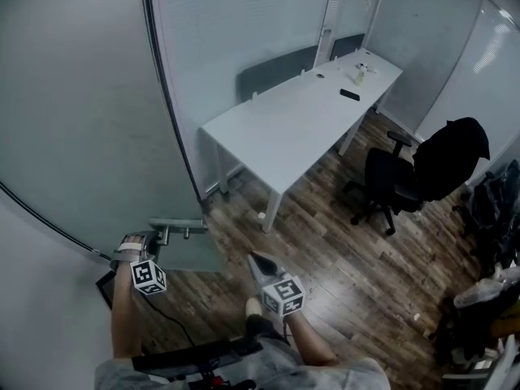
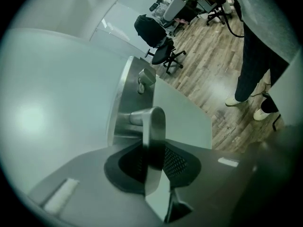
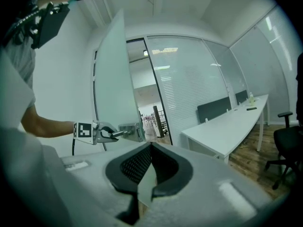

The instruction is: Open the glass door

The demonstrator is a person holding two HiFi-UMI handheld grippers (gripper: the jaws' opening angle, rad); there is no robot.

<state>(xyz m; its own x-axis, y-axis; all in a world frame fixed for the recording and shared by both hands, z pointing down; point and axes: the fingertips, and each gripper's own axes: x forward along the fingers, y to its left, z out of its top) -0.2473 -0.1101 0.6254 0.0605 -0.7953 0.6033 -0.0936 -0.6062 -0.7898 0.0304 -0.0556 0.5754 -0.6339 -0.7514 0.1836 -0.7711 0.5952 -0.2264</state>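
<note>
Frosted glass walls (image 1: pixel 244 23) and a dark wood floor (image 1: pixel 341 250) frame a small meeting room. A long white counter (image 1: pixel 301 124) runs toward the far corner, with a black office chair (image 1: pixel 390 177) just beside it. At the room's edge the glass door (image 1: pixel 73 120) stands swung clear of its frame, and the doorway (image 3: pixel 151 112) next to it shows a corridor beyond. My left gripper (image 2: pixel 152 167) is clamped on the door's metal handle (image 2: pixel 154 126). The lever passes between the two black pads, which press on it from both sides, just out from the steel lock plate (image 2: pixel 124 103) that fixes it to the glass. My right gripper (image 3: pixel 151 145) hangs free of the door, near my left one and well apart from the counter. Its jaws are brought together with nothing between them, and it points into the room.
</note>
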